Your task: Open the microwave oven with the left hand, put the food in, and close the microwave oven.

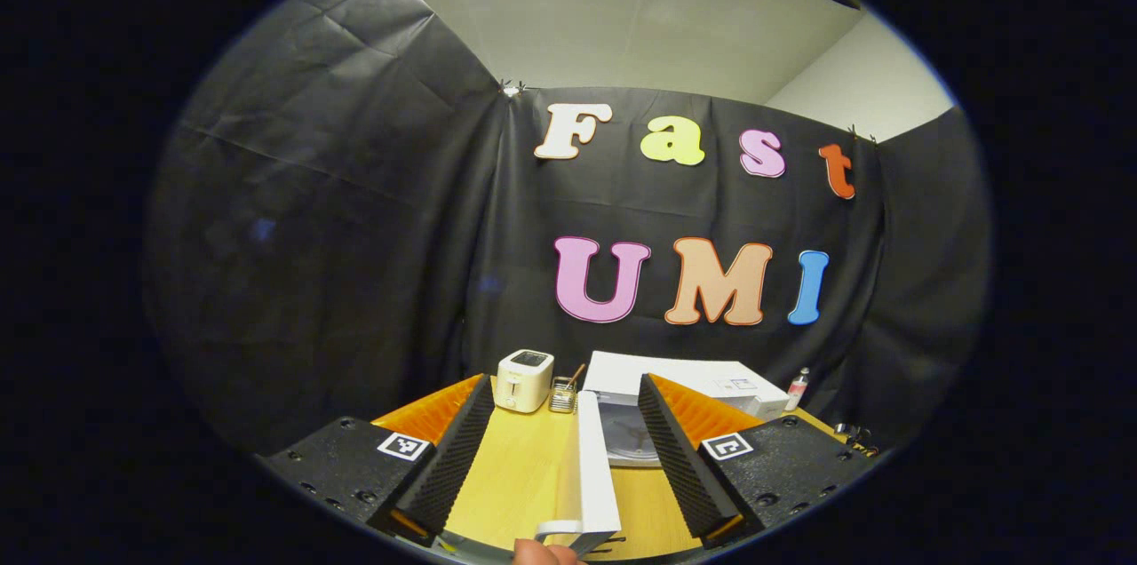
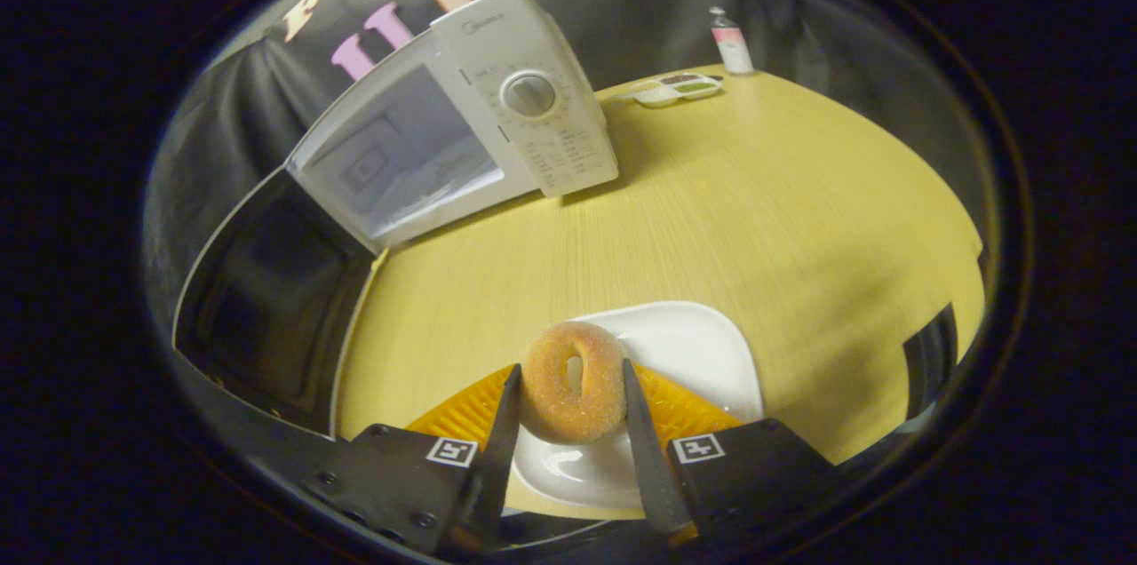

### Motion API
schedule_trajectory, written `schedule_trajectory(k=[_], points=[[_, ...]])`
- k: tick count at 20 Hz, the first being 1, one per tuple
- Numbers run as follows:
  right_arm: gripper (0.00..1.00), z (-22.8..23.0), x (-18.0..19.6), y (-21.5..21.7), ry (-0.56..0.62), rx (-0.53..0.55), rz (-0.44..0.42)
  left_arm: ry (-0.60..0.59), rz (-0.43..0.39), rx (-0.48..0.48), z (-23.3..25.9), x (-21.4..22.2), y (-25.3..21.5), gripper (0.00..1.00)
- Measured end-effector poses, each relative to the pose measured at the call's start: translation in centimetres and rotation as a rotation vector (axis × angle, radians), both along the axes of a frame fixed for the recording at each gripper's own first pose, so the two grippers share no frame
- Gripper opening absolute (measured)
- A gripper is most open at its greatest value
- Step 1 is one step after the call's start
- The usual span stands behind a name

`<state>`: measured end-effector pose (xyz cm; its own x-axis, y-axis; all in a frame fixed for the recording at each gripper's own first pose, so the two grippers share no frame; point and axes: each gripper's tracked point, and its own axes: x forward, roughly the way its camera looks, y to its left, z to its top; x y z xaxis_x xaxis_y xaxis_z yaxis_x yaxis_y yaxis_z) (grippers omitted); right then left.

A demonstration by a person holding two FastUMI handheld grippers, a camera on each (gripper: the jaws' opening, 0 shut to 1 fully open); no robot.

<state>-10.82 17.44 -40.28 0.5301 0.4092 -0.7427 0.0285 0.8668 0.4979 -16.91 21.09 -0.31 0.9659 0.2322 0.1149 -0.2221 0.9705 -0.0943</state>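
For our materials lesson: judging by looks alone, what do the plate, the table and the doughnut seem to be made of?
Plate: probably glazed ceramic or hard plastic; it is white, smooth and glossy, with a bright reflection near its front rim.
Table: wood or wood-look laminate; pale yellow with fine straight grain lines and a matt finish.
Doughnut: baked dough or a replica; golden-brown with a grainy, sugared surface.

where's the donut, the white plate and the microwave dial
donut (image 2: 573, 383), right gripper view, on its sugared ring, left of the hole
white plate (image 2: 702, 352), right gripper view, on its bare right part
microwave dial (image 2: 528, 93), right gripper view, on the knob's middle
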Motion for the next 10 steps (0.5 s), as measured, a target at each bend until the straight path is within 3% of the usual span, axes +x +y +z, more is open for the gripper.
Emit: schedule_trajectory(k=[7,8,9,10], points=[[0.58,3.6,6.4,8.4,0.024,0.216,-0.129,0.097,0.101,0.084,-1.6,-1.1,1.8,0.93],[0.64,4.1,7.7,9.8,0.032,0.257,-0.169,0.104,0.107,0.089,-1.6,-1.4,1.9,0.93],[0.58,4.5,8.8,11.3,0.042,0.293,-0.209,0.114,0.118,0.096,-1.8,-1.6,2.0,0.93],[0.58,5.0,10.0,12.8,0.047,0.326,-0.239,0.123,0.140,0.104,-2.1,-2.0,2.4,0.93]])
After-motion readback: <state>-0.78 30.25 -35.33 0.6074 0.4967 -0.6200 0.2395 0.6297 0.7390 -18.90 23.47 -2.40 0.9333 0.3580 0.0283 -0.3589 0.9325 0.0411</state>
